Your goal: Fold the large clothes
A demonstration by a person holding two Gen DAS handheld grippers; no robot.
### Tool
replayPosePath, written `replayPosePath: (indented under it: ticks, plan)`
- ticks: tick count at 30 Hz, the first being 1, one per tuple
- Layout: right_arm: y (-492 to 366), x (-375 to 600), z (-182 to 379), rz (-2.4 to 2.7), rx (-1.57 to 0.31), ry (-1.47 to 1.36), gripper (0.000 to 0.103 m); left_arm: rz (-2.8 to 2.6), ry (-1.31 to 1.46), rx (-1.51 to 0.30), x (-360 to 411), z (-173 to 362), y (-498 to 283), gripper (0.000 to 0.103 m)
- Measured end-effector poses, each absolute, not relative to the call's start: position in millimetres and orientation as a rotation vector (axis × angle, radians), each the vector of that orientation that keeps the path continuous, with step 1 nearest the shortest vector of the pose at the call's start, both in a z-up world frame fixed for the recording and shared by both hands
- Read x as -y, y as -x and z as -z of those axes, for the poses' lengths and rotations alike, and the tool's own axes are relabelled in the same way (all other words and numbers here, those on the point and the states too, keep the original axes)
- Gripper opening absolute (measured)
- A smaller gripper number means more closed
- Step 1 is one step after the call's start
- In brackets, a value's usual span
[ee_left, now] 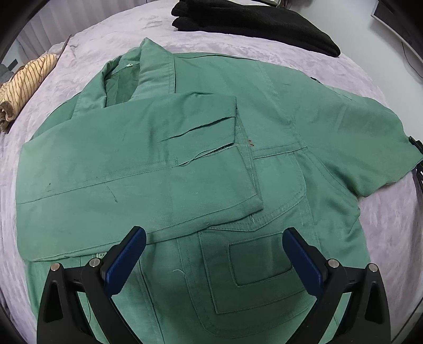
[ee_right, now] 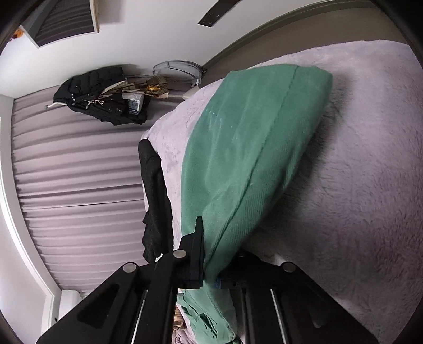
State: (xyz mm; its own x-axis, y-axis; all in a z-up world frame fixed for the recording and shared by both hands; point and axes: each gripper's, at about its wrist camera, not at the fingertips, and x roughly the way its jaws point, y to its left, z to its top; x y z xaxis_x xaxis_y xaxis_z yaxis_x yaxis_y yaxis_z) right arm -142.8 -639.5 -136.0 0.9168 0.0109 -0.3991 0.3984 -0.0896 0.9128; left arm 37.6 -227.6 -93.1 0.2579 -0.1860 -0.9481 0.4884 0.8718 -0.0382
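The setting was a home bedroom: a bed [ee_left: 370,225] under a lilac plush cover, pleated curtains [ee_right: 79,172] beside the bed, folded black clothing [ee_left: 251,21] at the bed's far edge.

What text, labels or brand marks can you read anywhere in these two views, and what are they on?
No readable text in either view.
Neck tag inside the collar of the green jacket: a small pale tab, too small to show any print.
Patterned brown bag on the rail by the curtain: a repeating pattern, too blurred to read as a brand.
Box beside that bag: blue and white print, too blurred to read.
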Motion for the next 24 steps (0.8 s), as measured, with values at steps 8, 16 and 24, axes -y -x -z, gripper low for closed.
replayPosePath:
  ticks: [8,16,24]
  plan:
    - [93.7,597.1,52.3,0.131,-0.392,-1.323,0.006,0.42,-0.261,-1.161,185.9,79.5,-51.3,0.103]
    - [-24.4,429.8,-25.8,-0.207,-0.626,-0.838,0.006,0.273,-0.186,-1.13,112.0,71.4,-84.4,0.103]
    - [-111.3,246.0,79.9,-0.327,-1.0,-0.666,0.006,0.162,-0.141,-1.148,35.6,83.6,-94.4,0.103]
